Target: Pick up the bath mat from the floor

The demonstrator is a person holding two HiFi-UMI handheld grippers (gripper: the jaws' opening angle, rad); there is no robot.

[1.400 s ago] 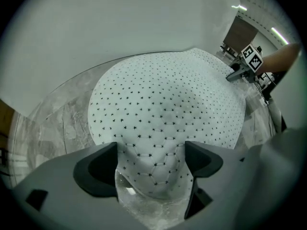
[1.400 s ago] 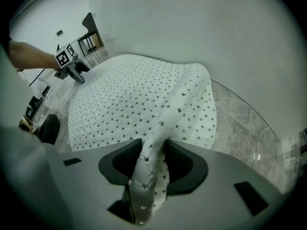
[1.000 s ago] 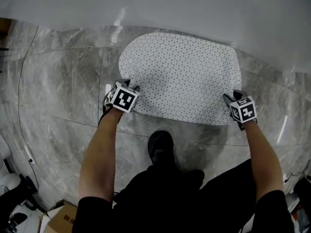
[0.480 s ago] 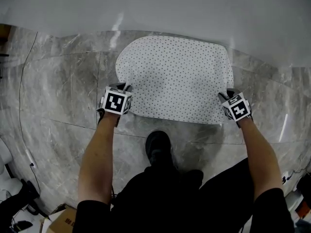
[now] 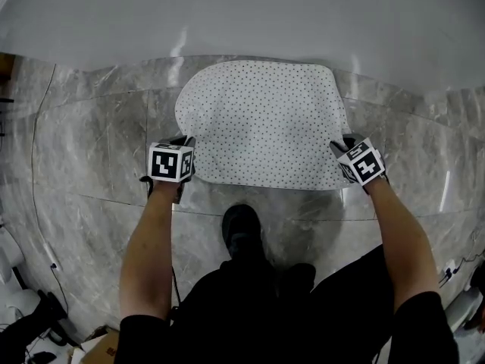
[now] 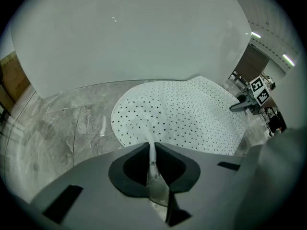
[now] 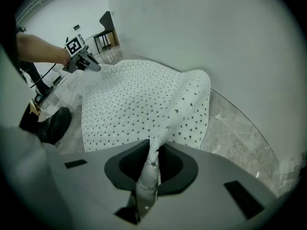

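Now, from the head view, the bath mat (image 5: 261, 123) lies spread on the grey marble floor (image 5: 91, 150) in front of you. It is white with small dark specks, and its far edge is close to the white wall (image 5: 242, 14). Your left gripper (image 5: 189, 139) is at the mat's near left corner and your right gripper (image 5: 338, 144) at its near right corner, both pointing steeply down. A dark shoe (image 5: 242, 230) stands on the floor between your arms, just short of the mat's near edge.

In the left gripper view, the jaws have just been closing and now stand narrow, pinched on a thin fold of the mat's edge. The fold rises as a ridge from the mat into the gap between the pads. The corner is drawn up, while the rest of the mat fans out across the floor towards the wall. Your other gripper shows at the far right, its tips on the opposite corner.

In the right gripper view, the jaws have likewise just been closing and are clamped on a bunched strip of the speckled fabric. It runs up from the corner as a raised crease and fills the slot between the pads. Beyond it the mat stretches flat towards your left gripper at the upper left, with the shoe at the left edge beside the mat.
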